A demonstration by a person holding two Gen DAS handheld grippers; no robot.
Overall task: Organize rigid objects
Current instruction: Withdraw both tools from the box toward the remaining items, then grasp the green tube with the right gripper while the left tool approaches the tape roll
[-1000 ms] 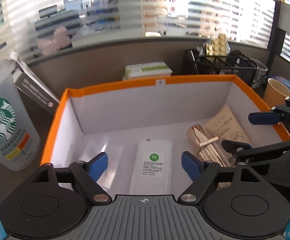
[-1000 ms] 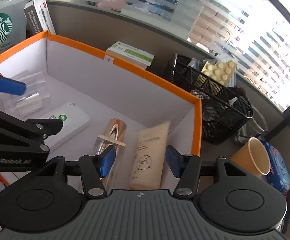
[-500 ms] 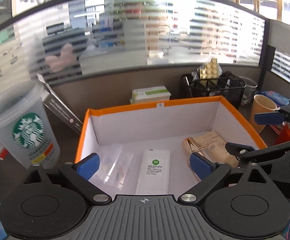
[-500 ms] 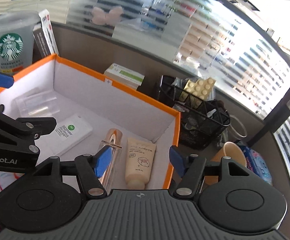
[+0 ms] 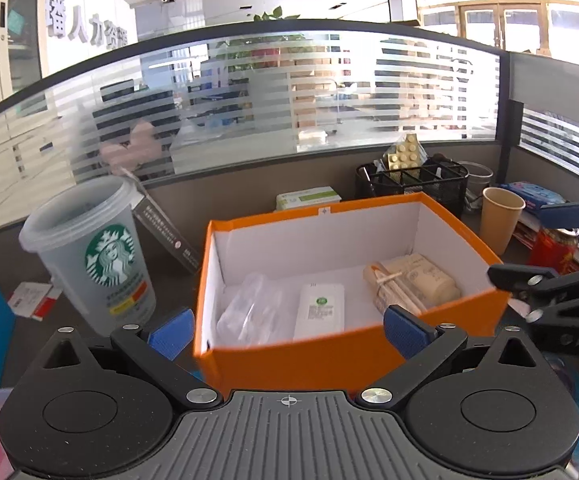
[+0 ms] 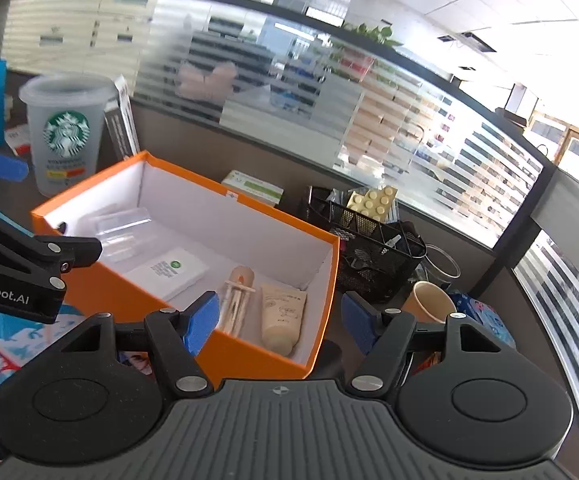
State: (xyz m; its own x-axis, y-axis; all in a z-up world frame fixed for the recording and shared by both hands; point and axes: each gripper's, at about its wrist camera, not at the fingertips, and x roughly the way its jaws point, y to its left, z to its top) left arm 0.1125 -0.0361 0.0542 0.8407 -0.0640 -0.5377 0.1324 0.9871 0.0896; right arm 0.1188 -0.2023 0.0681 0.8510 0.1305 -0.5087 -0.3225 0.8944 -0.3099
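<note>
Box: we see one orange box point(image 5: 345, 354) with white inner walls, open-topped, at the middle of both views.
Contents, counted: four things lie side by side on its floor, namely one clear plastic packet point(image 5: 249, 312), one flat white pack with a green dot point(image 5: 320, 312), one clear tube bottle with a pale band point(image 6: 236, 300) and one cream squeeze tube point(image 6: 281, 316).
Left tongs: our left gripper point(image 5: 287, 328) stands wide apart after just opening further, blue pads at about 8 and 4 o'clock of the box's near wall, nothing between them but that wall, not touched.
Right tongs: our right gripper point(image 6: 277, 320) has its jaws partly spread, having just been opening, with the box's right near corner in the gap; the pads press on nothing.
Left view only: one red can point(image 5: 555, 246) at 3 o'clock of the box, and one red-and-white card point(image 5: 33, 300) at 9 o'clock beside the cup.
Right view only: the cream tube's printed face, and a picture-printed sheet point(image 6: 13, 340) under the box at 8 o'clock.
Both views: one Starbucks cup point(image 5: 89, 256) at 10 o'clock of the box, one black mesh basket point(image 6: 369, 252) and one paper cup point(image 6: 429, 304) at 2 o'clock, one green-and-white carton point(image 5: 307, 198) at 12 o'clock behind the box.
</note>
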